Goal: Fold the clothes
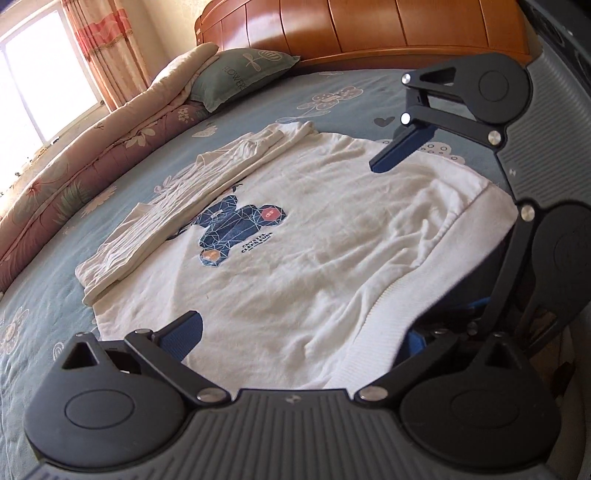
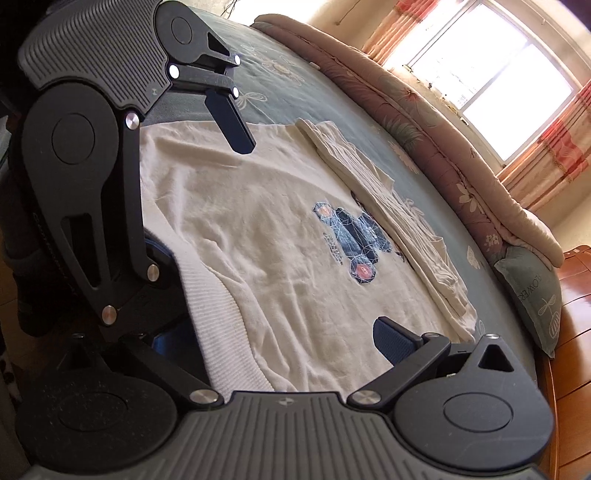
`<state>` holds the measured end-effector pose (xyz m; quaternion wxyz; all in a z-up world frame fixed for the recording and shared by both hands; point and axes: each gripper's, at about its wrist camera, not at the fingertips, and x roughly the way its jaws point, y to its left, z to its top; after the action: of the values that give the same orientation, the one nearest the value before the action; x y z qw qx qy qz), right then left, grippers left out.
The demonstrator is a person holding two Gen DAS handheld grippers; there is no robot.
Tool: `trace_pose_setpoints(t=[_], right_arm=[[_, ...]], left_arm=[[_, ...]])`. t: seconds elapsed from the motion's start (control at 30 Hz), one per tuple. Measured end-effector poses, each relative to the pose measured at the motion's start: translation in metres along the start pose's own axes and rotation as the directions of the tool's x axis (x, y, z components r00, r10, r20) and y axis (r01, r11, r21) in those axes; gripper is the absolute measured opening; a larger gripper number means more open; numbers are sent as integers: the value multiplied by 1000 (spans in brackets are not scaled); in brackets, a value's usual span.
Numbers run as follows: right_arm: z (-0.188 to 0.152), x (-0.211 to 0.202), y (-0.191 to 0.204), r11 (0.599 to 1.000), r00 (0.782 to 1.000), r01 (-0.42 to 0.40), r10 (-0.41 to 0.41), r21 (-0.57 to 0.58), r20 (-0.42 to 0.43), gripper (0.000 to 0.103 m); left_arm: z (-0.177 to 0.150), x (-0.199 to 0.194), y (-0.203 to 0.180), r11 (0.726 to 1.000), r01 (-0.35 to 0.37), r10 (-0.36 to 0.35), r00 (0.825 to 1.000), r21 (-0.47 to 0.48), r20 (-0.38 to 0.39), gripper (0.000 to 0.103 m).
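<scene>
The white cotton sweatshirt with a blue geometric bear print (image 1: 295, 236) is lying flat on the blue flowered bed (image 1: 44, 332), one side already folded inward. Both tongs, left (image 1: 295, 350) and right (image 2: 288, 354), are hovering spread at its ribbed hem (image 2: 210, 306), likely needing to pinch it next.

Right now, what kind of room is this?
Most likely a bedroom: a white sweatshirt with a dark blue bear print lies spread on a bed with a grey-blue flowered sheet, beside a grey-green pillow and a curved orange-brown wooden headboard.
</scene>
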<state>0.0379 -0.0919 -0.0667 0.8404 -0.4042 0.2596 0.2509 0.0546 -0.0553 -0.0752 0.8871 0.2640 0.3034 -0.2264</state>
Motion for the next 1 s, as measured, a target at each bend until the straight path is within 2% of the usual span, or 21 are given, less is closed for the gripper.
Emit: trace_pose_setpoints(t=[0.13, 0.27, 0.37, 0.47, 0.57, 0.67, 0.83, 0.93, 1.0], right_arm=[[-10, 6, -4, 992, 991, 125, -126, -24, -47, 103], [-9, 13, -3, 994, 992, 113, -113, 7, -57, 103], [-9, 15, -1, 992, 991, 123, -123, -13, -41, 103], [-17, 15, -11, 989, 986, 147, -147, -6, -74, 103], [-29, 15, -21, 984, 978, 180, -180, -2, -109, 103], [-28, 16, -19, 982, 977, 186, -186, -13, -107, 103], [-17, 20, -1, 978, 978, 194, -199, -71, -63, 103], [-22, 18, -9, 980, 979, 185, -191, -73, -76, 103], [-30, 19, -16, 975, 970, 208, -215, -76, -109, 103]], left_arm=[[-6, 2, 0, 1000, 8, -8, 1000, 9, -5, 102], [-3, 21, -13, 1000, 0, 1, 1000, 30, -24, 102], [-3, 20, -16, 997, -22, 23, 1000, 78, -11, 102], [-11, 15, -11, 990, -61, 63, 998, 129, -12, 102], [-22, 9, -3, 978, -117, 120, 993, 175, -6, 102], [-22, 8, -4, 969, -140, 143, 990, 203, -2, 102], [-21, 10, -16, 934, -161, 159, 987, 318, 33, 102], [-24, 6, -7, 922, -154, 158, 987, 354, 16, 102], [-29, 7, -3, 899, -187, 200, 980, 397, 8, 102]])
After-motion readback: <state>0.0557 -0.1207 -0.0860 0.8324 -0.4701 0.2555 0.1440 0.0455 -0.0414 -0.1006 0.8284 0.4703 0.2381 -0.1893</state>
